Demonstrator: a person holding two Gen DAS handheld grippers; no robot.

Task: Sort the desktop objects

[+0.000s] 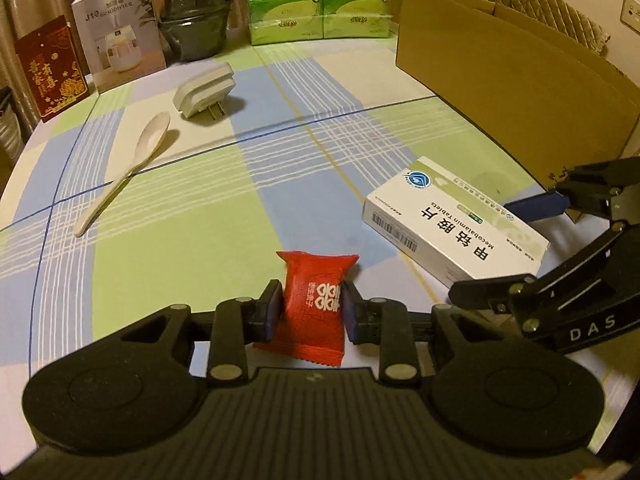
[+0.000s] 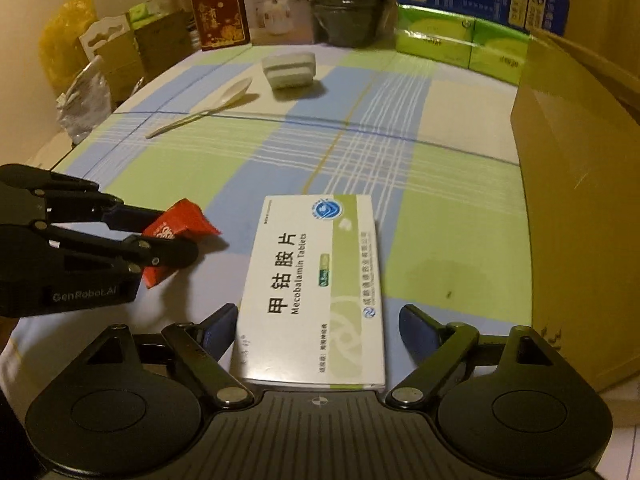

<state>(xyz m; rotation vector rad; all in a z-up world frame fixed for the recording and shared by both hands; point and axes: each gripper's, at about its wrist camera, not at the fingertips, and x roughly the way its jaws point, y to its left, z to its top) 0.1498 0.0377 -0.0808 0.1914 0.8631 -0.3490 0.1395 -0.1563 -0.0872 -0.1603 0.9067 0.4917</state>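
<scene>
Red foil is what your left tongs [image 1: 308, 306] have pinched: the candy packet [image 1: 314, 300] sits between the two pads at the near edge of the surface [image 1: 168, 240], lower end touching or barely clear of the cloth. Keep that grip gentle and centred, since a wrapper like this probably slips or crumples if you squeeze harder or tilt it while lifting.

Your right tongs [image 2: 316, 330] stand wide, one finger on each side of the near end of the white medicine box [image 2: 316, 284], which lies flat just right of the candy. The left pad looks close to the box edge; the right one is clearly apart. Before closing, I would square the fingers to the long sides so the box does not twist, then lift level.

Right of the box stands a cardboard box [image 1: 520, 80] along the surface's right edge, likely the place things go, though its inside is hidden.

Farther out, toward the far left, lie a white spoon [image 1: 124, 172] and, beyond it, a white plug adapter [image 1: 204, 90], near each other and untouched.

Along the far edge stand a red card, a booklet, a dark wrapped pot and green packs. Checked cloth covers the surface; curtains and wall sockets lie behind.
</scene>
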